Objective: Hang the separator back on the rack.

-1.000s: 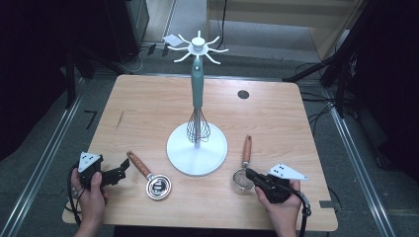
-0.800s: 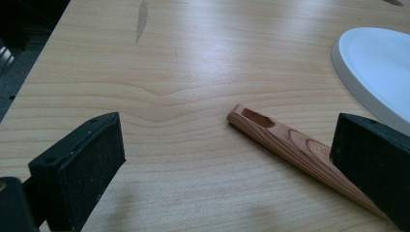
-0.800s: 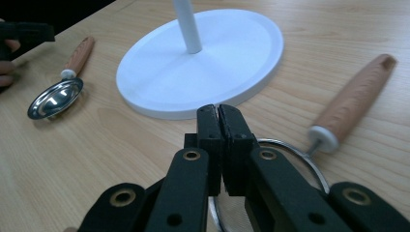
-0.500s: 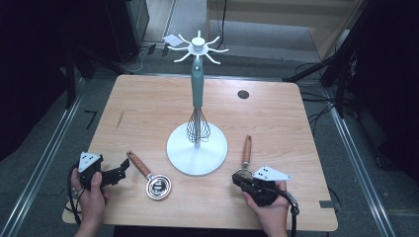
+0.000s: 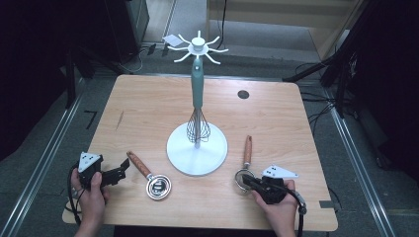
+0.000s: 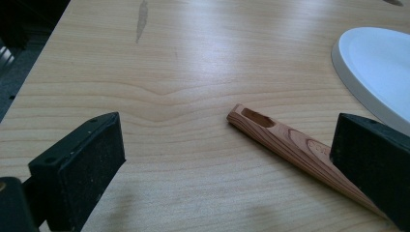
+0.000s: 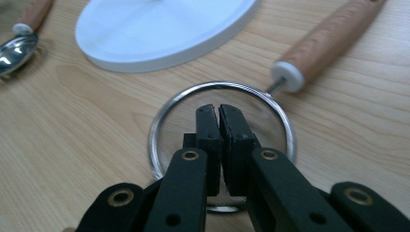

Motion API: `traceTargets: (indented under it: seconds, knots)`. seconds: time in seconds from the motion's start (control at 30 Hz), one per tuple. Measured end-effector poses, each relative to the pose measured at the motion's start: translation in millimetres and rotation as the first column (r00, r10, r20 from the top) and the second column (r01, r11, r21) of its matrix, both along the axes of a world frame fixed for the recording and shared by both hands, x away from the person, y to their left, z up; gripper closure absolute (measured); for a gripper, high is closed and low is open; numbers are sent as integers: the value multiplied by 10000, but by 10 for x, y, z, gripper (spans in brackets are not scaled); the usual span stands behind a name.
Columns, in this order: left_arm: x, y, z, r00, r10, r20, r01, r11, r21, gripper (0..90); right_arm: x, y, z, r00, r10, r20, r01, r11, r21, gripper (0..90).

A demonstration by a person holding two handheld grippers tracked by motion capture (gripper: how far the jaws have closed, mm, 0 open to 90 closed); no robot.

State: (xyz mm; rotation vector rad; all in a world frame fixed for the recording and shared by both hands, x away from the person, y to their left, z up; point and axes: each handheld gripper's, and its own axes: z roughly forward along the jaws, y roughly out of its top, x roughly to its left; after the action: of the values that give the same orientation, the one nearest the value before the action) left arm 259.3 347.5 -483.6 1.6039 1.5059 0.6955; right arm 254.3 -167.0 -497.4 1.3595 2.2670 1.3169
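Near edge of the worktop, right side: my right gripper has its jaws pressed together, nothing visibly clamped, tips poised over the mesh of the small strainer. I can't tell whether they touch the mesh. The strainer lies flat near the front right corner, its wooden handle pointing toward the far edge.

Near left corner: my left gripper is released, jaws wide apart, low over the worktop. Just beside its tips lies the handle of a metal measuring scoop.

Centre: white stand, with a whisk hanging on its pole. Far right: a dark round hole in the worktop.
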Motion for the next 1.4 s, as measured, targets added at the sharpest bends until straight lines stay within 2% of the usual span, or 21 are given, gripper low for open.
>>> traceTargets:
  seconds: [0.4,0.5,0.67,0.73,0.9,1.03,1.2,1.4]
  knots:
    - [-1,0,0,10000,-4,-6,4,10000,5,0,53,-277,-49,9977,-623,-284,608,9967,-530,882]
    - [-1,0,0,10000,-6,-2,6,10000,6,0,67,-335,-50,9965,-780,-308,764,9959,-486,881]
    - [-1,-1,0,10000,4,-12,-4,10000,7,0,92,-384,-67,9955,-886,-321,865,9943,-619,880]
    - [-1,-1,0,10000,8,-14,-8,10000,6,0,100,-389,-74,9953,-922,-291,891,9914,-961,880]
    - [0,-1,0,10000,4,-10,-4,10000,-3,0,113,-416,-57,9948,-1000,-177,976,9895,-1071,875]
    - [0,-1,0,10000,14,-21,-14,10000,1,0,136,-469,-46,9930,-1181,-87,1158,9840,-1357,870]
    - [0,-1,0,10000,16,-21,-16,10000,1,0,174,-578,-32,9896,-1435,-3,1419,9786,-1487,867]
    - [1,-1,-1,10000,14,-16,-14,10000,-14,0,211,-690,-44,9845,-1754,96,1740,9667,-1874,863]
